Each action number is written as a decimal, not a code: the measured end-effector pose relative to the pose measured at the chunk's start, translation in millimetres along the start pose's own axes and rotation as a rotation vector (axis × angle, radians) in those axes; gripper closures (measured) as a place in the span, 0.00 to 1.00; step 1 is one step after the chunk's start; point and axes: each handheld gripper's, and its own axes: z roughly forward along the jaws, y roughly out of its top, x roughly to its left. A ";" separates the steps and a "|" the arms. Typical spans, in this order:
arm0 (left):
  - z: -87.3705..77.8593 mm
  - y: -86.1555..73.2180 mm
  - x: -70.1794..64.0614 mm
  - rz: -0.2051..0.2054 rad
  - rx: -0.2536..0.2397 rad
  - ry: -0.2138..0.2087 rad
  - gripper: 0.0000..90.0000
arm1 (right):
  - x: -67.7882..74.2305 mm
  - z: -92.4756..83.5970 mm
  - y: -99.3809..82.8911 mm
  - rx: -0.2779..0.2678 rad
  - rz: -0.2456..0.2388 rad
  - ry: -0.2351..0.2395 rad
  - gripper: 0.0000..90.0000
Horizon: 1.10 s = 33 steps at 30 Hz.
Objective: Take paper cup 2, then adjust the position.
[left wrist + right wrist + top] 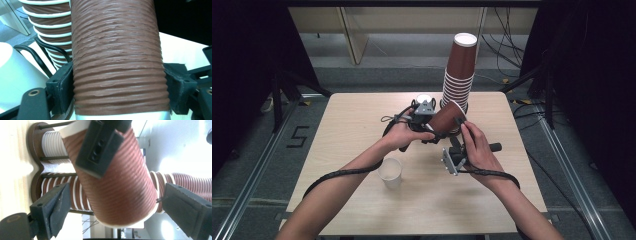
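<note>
A brown ribbed paper cup [447, 119] is held tilted above the middle of the table, in front of a tall stack of the same cups [459, 75]. My left gripper [435, 127] is shut on it; in the left gripper view both pads [62, 85] press on the cup's [117, 62] sides. My right gripper [458, 126] reaches up from the near side. Its jaws stand on either side of the cup [120, 195] near the white rim, with gaps to both pads [58, 205], so it is open [115, 210]. The left gripper's pad [100, 150] shows on the cup.
A white cup [391, 172] stands upright on the wooden table [352, 115] near my left forearm. A stack of white cups [423, 98] sits beside the brown stack in a dark rod holder [35, 140]. Cables trail from both grippers.
</note>
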 end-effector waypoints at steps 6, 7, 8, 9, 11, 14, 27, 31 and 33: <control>-1.5 3.1 2.1 0.009 -0.017 0.001 0.25 | -2.1 -2.3 -1.6 -0.009 0.115 0.005 0.11; -1.8 3.5 2.3 0.007 -0.022 0.000 0.25 | -1.2 -3.0 -1.3 -0.008 0.152 -0.003 0.11; -2.3 3.8 2.7 0.007 -0.023 -0.002 0.25 | -1.5 -3.3 -2.0 -0.011 0.162 -0.002 0.11; -2.7 3.9 3.1 0.005 -0.020 -0.007 0.25 | -1.3 -4.2 -2.2 -0.003 0.183 0.000 0.12; -3.8 3.4 2.7 0.013 -0.019 0.003 0.25 | -0.7 -5.8 -2.6 0.007 0.228 0.001 0.12; -4.6 2.2 2.7 0.009 -0.030 0.005 0.25 | -1.3 -6.8 -3.2 0.010 0.255 -0.003 0.13; -5.6 -3.2 6.1 0.005 -0.048 0.017 0.24 | -0.9 -7.2 -8.2 0.027 0.588 0.087 0.14; -6.7 -4.4 4.5 0.015 -0.053 0.020 0.24 | -1.8 -8.9 -10.1 0.025 0.730 0.117 0.15; -5.9 -5.1 5.0 0.014 -0.059 0.017 0.24 | -2.1 -8.9 -10.8 0.020 0.782 0.133 0.15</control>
